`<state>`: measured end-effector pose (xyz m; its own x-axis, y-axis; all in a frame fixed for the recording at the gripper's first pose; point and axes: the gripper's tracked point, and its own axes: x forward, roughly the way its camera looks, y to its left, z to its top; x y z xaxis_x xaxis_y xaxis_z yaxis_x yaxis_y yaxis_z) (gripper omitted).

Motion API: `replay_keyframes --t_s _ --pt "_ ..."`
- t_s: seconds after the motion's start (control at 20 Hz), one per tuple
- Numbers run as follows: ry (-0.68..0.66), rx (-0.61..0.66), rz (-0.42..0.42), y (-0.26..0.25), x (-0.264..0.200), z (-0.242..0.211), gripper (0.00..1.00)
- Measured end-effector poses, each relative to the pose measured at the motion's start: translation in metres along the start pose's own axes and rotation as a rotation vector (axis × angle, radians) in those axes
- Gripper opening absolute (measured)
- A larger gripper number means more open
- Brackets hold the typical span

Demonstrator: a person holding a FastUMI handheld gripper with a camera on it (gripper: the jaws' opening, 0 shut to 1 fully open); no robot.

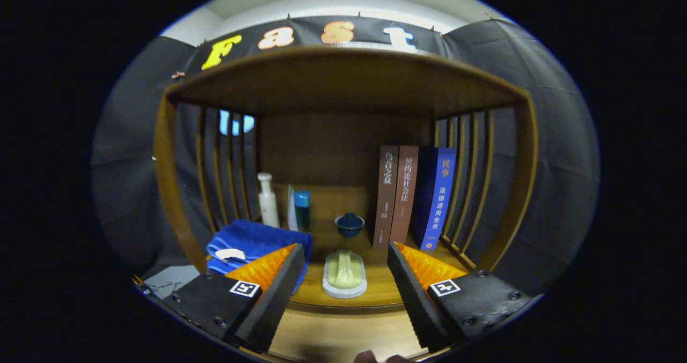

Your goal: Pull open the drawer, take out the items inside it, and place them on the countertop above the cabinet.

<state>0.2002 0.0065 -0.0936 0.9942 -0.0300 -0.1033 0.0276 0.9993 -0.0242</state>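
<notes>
Gaping wide and empty, jaws frame the brush (344, 271); towel (252, 242) partly hidden.

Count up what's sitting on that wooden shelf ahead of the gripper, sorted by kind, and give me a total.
Books: 3
Bottles: 2
Folded blue towel: 1
Dark lidded bowl: 1
Green brush on pad: 1
Total: 8
Open gripper holds nothing.

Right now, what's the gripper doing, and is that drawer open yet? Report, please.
Gripper open, holding nothing. Green brush on shelf just ahead between fingers. Towel beside left finger, books beyond right. Can't tell about the drawer.
</notes>
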Motion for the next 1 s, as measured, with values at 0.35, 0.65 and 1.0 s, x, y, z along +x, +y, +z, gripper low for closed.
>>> replay_keyframes --t_s 0.35,0.65,1.0 --pt "-0.07 -0.086 -0.014 -0.006 -0.106 -0.038 0.99" --pt "-0.005 -0.019 -0.018 -0.007 -0.159 -0.12 0.99" --pt "0.075 -0.006 -0.013 -0.004 -0.163 -0.213 1.0"
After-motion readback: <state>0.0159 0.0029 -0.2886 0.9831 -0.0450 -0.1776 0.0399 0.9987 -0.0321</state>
